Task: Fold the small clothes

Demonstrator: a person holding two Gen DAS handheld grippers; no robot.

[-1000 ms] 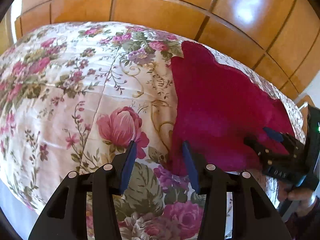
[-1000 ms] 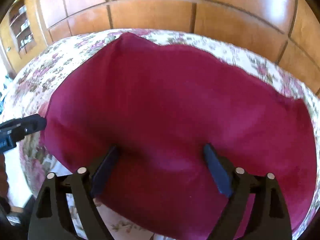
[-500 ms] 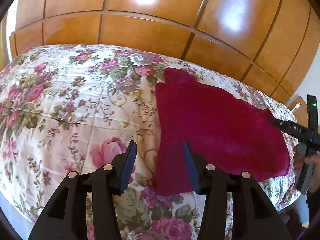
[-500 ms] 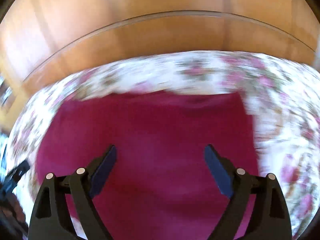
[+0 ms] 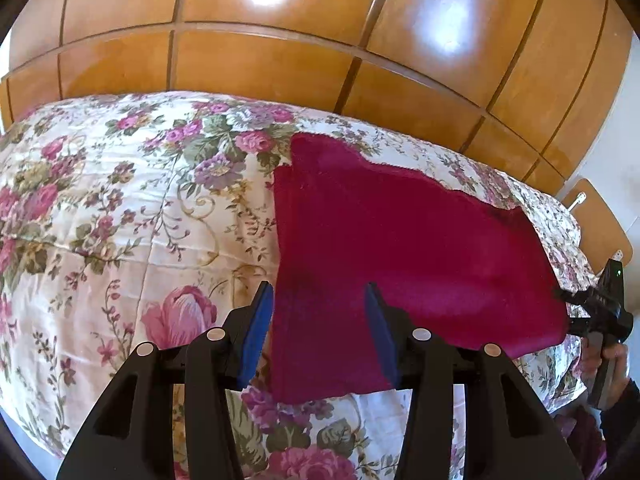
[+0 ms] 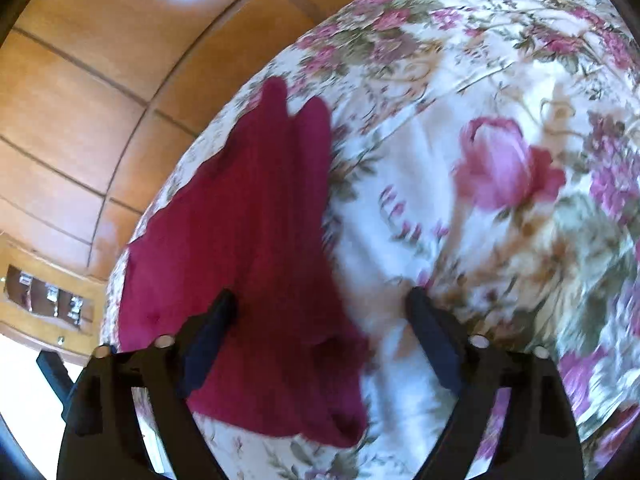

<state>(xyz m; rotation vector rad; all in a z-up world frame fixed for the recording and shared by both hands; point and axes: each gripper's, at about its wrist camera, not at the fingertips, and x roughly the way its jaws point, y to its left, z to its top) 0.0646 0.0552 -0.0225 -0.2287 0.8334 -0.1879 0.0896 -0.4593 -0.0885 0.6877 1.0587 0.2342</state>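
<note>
A dark red cloth point(image 5: 400, 248) lies flat on the floral bedspread point(image 5: 120, 208). My left gripper point(image 5: 320, 312) is open and empty, hovering above the cloth's near left corner. My right gripper point(image 6: 320, 312) is open and empty over the cloth's point(image 6: 248, 240) near right end; the view is tilted and blurred. In the left wrist view the right gripper point(image 5: 596, 312) shows at the cloth's right edge, held in a hand.
Glossy wooden wardrobe panels point(image 5: 320, 40) rise behind the bed. A wooden bedside unit point(image 5: 600, 224) stands at the far right. The bedspread point(image 6: 500, 200) spreads wide beside the cloth. A shelf with small items point(image 6: 48, 296) shows at the left of the right wrist view.
Both grippers have pulled back from the cloth. The right gripper has swung around to the cloth's right end and tilted. The cloth lies still.
</note>
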